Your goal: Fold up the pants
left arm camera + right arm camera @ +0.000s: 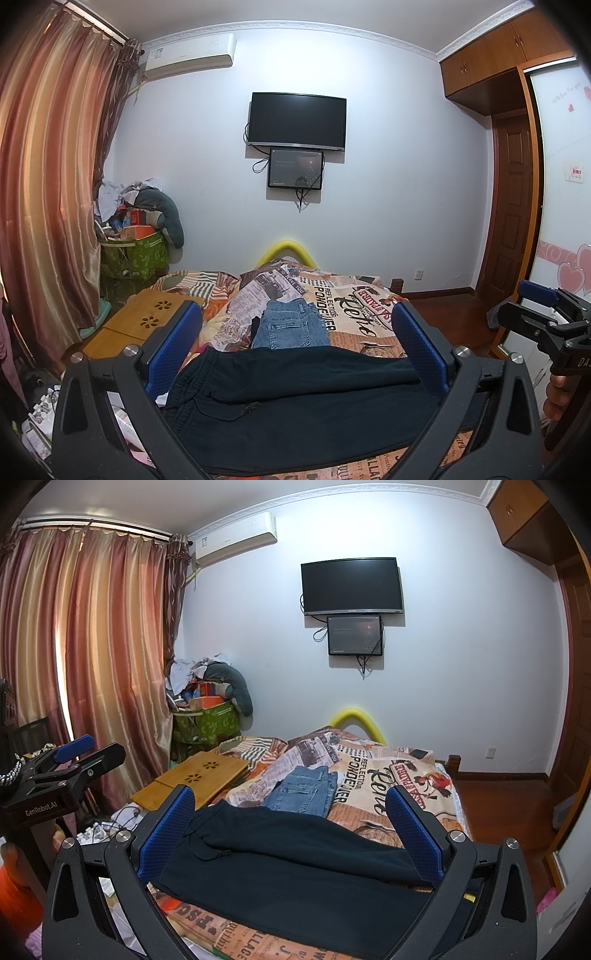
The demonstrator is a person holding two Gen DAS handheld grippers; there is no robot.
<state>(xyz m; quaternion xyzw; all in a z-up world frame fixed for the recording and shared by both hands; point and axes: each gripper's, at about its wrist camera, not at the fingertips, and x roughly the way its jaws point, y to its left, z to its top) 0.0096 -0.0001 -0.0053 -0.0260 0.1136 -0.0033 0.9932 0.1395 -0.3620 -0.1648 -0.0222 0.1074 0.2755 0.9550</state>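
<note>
Dark navy pants point(295, 398) lie flat across the near end of the bed, waistband to the left, also seen in the right wrist view as the pants point(295, 864). My left gripper point(295, 339) hovers above them, open, nothing between its blue pads. My right gripper point(290, 819) is also open over the same pants and holds nothing. In the left wrist view the right gripper point(546, 306) appears at the right edge, held by a hand. In the right wrist view the left gripper point(74, 753) shows at the left edge.
Folded blue jeans point(291, 325) lie further up the bed on the newspaper-print cover point(354, 306). A bamboo lap tray point(147, 317) rests at the bed's left side. A green basket of clutter point(133, 254), curtains, a wall TV point(297, 120) and a wardrobe point(513, 184) surround the bed.
</note>
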